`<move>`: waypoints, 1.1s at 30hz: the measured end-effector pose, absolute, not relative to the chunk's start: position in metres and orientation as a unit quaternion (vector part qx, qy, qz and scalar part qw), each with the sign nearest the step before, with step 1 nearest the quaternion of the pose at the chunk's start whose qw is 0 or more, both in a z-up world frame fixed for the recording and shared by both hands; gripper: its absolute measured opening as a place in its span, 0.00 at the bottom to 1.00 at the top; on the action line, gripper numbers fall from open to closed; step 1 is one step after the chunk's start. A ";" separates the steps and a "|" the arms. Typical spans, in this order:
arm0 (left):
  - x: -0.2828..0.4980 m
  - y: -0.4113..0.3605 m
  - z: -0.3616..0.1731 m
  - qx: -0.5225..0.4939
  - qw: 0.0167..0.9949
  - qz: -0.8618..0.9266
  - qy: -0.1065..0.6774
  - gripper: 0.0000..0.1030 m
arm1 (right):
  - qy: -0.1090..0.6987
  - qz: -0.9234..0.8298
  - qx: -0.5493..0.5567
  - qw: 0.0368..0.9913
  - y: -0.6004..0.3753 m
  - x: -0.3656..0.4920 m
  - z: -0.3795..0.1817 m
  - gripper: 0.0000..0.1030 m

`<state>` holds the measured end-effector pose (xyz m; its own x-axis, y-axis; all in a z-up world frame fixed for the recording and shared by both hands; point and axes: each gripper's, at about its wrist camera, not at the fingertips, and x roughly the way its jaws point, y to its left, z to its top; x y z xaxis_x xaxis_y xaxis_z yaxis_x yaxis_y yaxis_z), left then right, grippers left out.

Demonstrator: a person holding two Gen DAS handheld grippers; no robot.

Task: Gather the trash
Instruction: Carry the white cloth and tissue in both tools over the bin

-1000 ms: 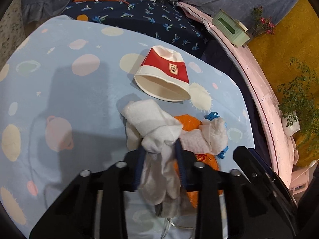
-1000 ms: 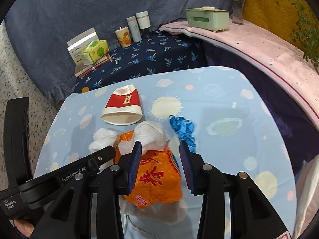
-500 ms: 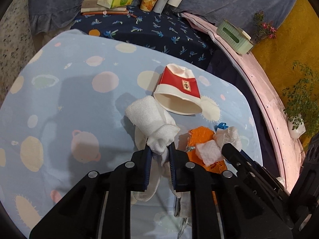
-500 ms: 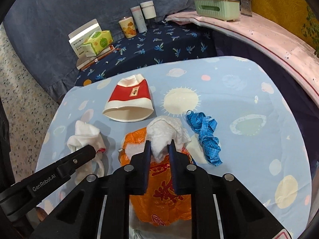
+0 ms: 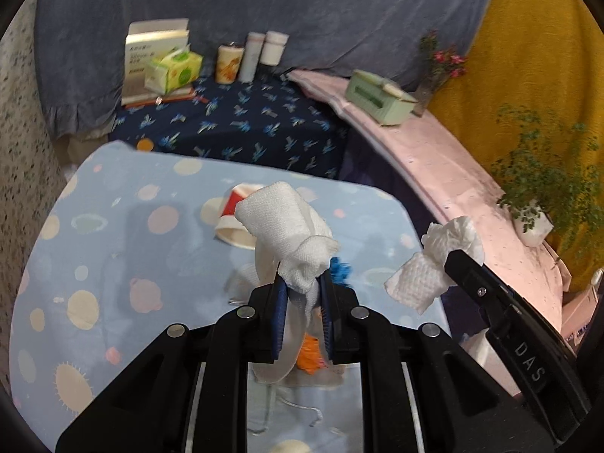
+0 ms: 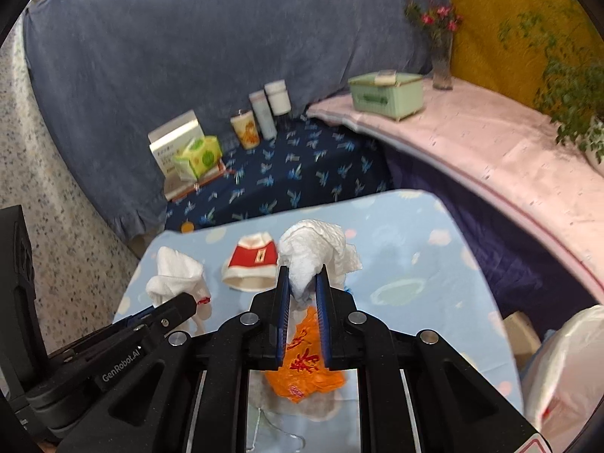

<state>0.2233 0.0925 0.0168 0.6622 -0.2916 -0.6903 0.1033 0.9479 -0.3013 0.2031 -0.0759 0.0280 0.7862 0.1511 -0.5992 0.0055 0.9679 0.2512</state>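
Above table (image 5: 113,249): each tool clamped on, seemingly, crumpled tissue.

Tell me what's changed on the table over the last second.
Right tongs have just closed on the crumpled paper towel and lifted it off the orange wrapper. Left tongs, already clamped on the white cloth wad, raised it too. Red paper cup, blue ribbon and wrapper stayed put.

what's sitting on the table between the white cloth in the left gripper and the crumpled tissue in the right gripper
In the right wrist view, the tipped red and white paper cup lies on the table between the white cloth and the crumpled tissue, which are both lifted above it.
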 end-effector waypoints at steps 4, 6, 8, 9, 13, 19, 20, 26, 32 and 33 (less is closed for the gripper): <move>0.202 0.065 0.043 -0.103 0.911 -0.132 0.376 0.15 | 0.294 0.023 0.122 0.948 -0.102 0.174 0.054 0.12; 0.191 0.051 0.050 -0.095 0.914 -0.142 0.369 0.15 | 0.283 0.015 0.126 0.951 -0.114 0.162 0.060 0.12; 0.180 0.034 0.058 -0.084 0.915 -0.154 0.363 0.15 | 0.274 0.006 0.131 0.953 -0.128 0.147 0.066 0.12; 0.175 0.028 0.059 -0.081 0.915 -0.159 0.362 0.15 | 0.270 0.002 0.133 0.954 -0.134 0.141 0.068 0.12; 0.155 -0.005 0.066 -0.060 0.915 -0.182 0.356 0.15 | 0.258 -0.018 0.142 0.955 -0.163 0.116 0.073 0.12; 0.128 -0.052 0.068 -0.028 0.910 -0.215 0.353 0.15 | 0.248 -0.049 0.154 0.955 -0.201 0.084 0.072 0.12; 0.123 -0.062 0.068 -0.022 0.908 -0.222 0.354 0.15 | 0.246 -0.055 0.157 0.955 -0.208 0.079 0.071 0.12; 0.102 -0.107 0.065 0.009 0.900 -0.251 0.356 0.15 | 0.242 -0.085 0.179 0.950 -0.248 0.051 0.062 0.12; 0.086 -0.151 0.057 0.036 0.888 -0.282 0.362 0.15 | 0.245 -0.117 0.197 0.942 -0.286 0.029 0.049 0.12; 0.084 -0.157 0.055 0.039 0.885 -0.287 0.364 0.15 | 0.246 -0.121 0.199 0.941 -0.291 0.026 0.047 0.12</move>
